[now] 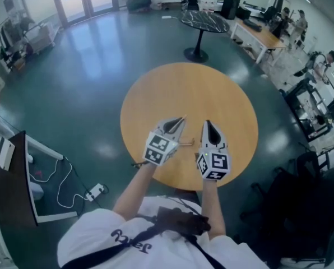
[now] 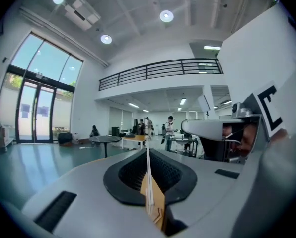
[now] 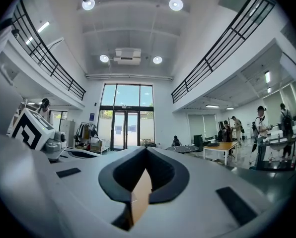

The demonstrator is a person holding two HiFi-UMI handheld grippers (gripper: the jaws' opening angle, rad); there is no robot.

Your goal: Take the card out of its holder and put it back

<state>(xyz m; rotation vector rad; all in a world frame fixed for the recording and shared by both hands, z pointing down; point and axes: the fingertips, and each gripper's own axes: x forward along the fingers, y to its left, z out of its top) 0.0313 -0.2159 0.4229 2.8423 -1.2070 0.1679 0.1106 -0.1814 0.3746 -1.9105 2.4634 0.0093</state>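
Both grippers hover side by side over the near part of a round wooden table, jaws pointing up and away from me. My left gripper is shut on a thin whitish holder seen edge-on, with a tan sheet lying against it. My right gripper is shut on a flat tan card that sticks out at the base of its jaws. In the head view a thin brown strip runs between the two grippers. Whether the tan piece is one and the same in both gripper views, I cannot tell.
A dark round table on a pedestal stands further off. Desks with people line the right side. At the left are a dark board, cables and a power strip on the green floor.
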